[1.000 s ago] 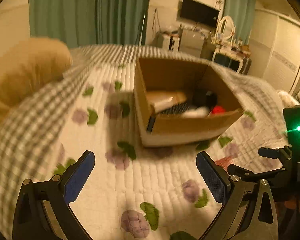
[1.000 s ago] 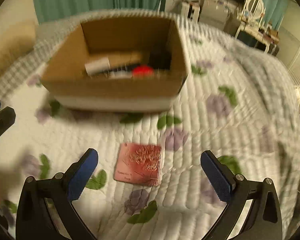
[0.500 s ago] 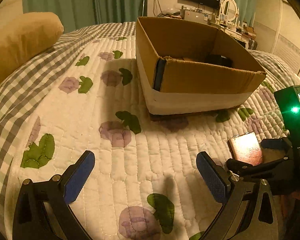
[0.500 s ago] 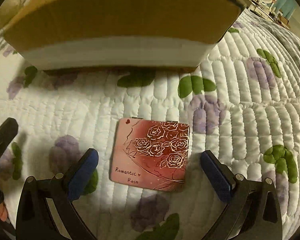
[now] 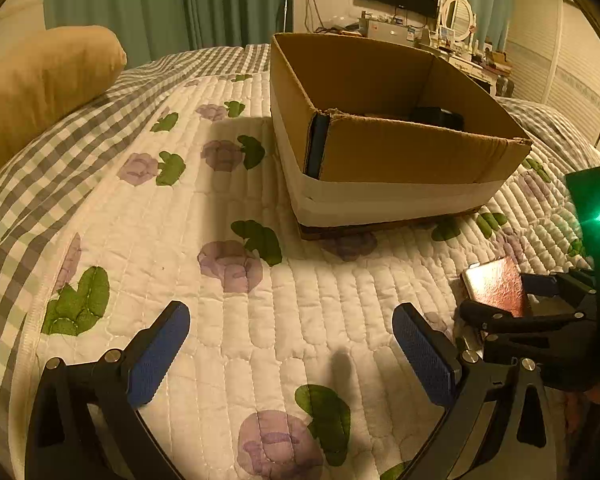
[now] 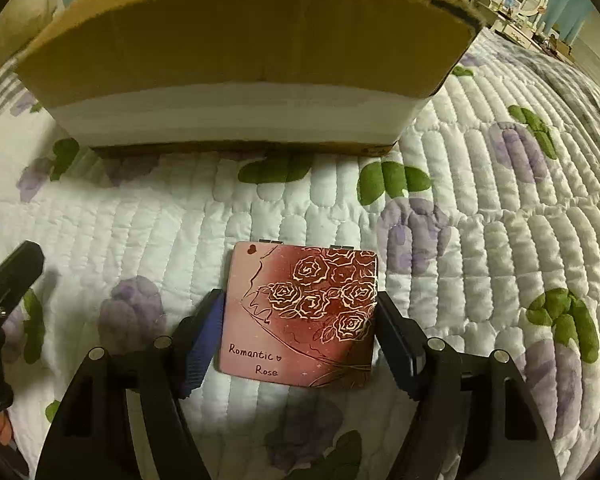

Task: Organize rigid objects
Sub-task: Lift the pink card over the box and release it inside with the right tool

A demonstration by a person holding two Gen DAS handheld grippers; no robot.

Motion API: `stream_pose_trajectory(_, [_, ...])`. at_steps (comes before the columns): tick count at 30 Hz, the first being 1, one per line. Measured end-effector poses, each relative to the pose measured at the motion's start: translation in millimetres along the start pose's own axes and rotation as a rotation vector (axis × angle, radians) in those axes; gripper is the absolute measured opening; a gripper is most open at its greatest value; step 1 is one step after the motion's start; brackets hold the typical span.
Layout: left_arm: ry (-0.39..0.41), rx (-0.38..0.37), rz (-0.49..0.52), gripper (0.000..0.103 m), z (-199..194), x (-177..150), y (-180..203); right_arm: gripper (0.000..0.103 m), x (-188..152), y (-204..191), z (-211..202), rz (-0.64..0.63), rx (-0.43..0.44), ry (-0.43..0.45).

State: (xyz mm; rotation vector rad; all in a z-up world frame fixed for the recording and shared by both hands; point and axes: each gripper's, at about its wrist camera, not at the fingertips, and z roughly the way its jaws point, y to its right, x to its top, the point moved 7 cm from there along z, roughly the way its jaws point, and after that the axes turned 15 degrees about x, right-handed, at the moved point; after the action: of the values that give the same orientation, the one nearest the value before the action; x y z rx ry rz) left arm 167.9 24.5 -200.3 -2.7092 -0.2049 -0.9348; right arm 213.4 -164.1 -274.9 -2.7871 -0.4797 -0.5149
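Observation:
A flat pink-red square compact (image 6: 300, 316) printed with roses and "Romantic Rose" lies on the quilt in front of a cardboard box (image 6: 244, 44). My right gripper (image 6: 300, 332) has closed on the compact's left and right edges, low on the quilt. In the left wrist view the compact (image 5: 494, 286) shows at the right between the right gripper's fingers (image 5: 500, 314). My left gripper (image 5: 292, 354) is open and empty above the quilt, left of the compact. The box (image 5: 412, 156) holds dark items, mostly hidden by its wall.
The bed is covered by a white quilt with purple flowers (image 5: 228, 264). A tan pillow (image 5: 40, 84) lies at the far left. A dresser with a mirror (image 5: 458, 24) and a wall television stand beyond the bed.
My right gripper has moved down and forward and its fingers have closed from wide open onto the compact's sides. The left gripper has barely moved and stays open.

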Motion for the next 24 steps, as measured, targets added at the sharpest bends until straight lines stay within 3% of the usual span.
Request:
stream_pose_trajectory(4, [0.012, -0.012, -0.005, 0.103, -9.4, 2.6, -1.1, 0.072, 1.8, -5.6, -22.8, 0.000, 0.048, 0.065])
stream_pose_trajectory(7, [0.023, -0.025, -0.009, 0.103, -20.2, 9.3, -2.7, 0.072, 6.5, -10.6, -49.0, 0.008, 0.136, 0.125])
stream_pose_trajectory(10, [0.060, -0.029, 0.004, 0.103, -38.5, 25.6, -5.2, 0.072, 16.0, -15.7, -85.7, -0.039, 0.120, 0.187])
stream_pose_trajectory(19, [0.273, -0.008, 0.038, 0.103, -102.8, 109.6, -10.6, 0.072, 94.9, -35.3, -204.5, -0.140, 0.202, 0.375])
stream_pose_trajectory(24, [0.311, -0.015, 0.034, 0.103, -103.4, 155.7, -7.2, 0.072, 144.4, -38.3, -234.5, -0.189, 0.186, 0.430])
